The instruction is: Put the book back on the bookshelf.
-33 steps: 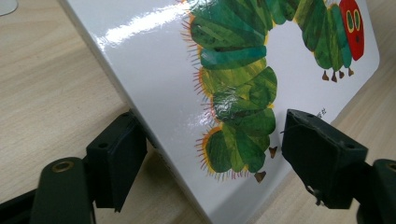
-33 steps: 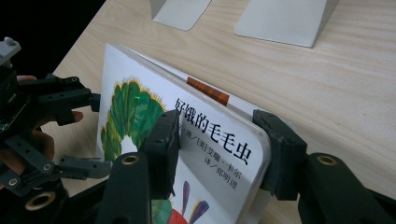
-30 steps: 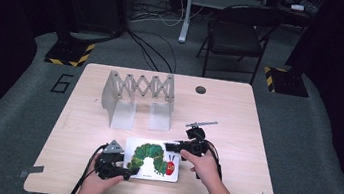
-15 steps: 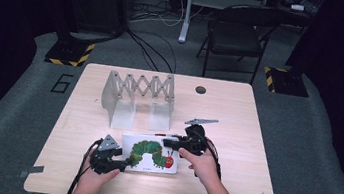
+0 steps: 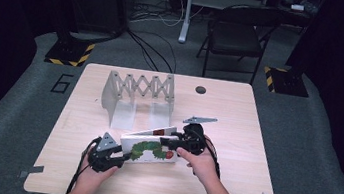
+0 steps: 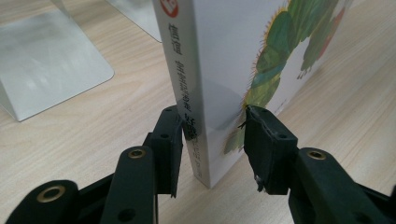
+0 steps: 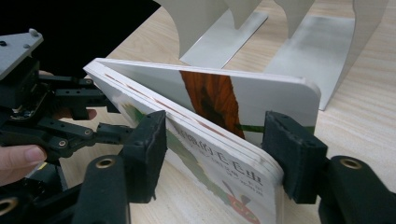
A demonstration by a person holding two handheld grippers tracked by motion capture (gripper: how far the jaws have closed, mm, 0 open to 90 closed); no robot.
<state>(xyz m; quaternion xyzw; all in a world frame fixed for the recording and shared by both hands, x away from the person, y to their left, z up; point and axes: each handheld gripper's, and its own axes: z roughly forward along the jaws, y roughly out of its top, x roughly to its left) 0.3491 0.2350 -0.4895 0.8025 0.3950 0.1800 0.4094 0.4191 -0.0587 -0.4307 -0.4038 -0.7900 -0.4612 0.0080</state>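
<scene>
A white board book (image 5: 150, 149) with a green caterpillar on its cover stands tilted on its lower edge near the table's front. My left gripper (image 5: 124, 157) is at its spine corner. Its jaws have just been closing, and in the left gripper view (image 6: 212, 135) one pad lies on the spine and the other on the cover of the book (image 6: 233, 56). My right gripper (image 5: 166, 140) is at the book's opposite end. Its jaws have just been opening and now stand (image 7: 215, 149) apart on either side of the slightly fanned pages (image 7: 243, 98).
A metal accordion book rack (image 5: 138, 90) stands behind the book on the wooden table (image 5: 237, 121), its flat base plates (image 6: 46, 60) close by. A dark round grommet (image 5: 200, 89) sits at the back. A folding chair (image 5: 239, 30) is beyond the table.
The book has gone from lying flat to tilted up on its edge. The right jaws have spread apart at its far end. The left jaws have come in onto the spine corner.
</scene>
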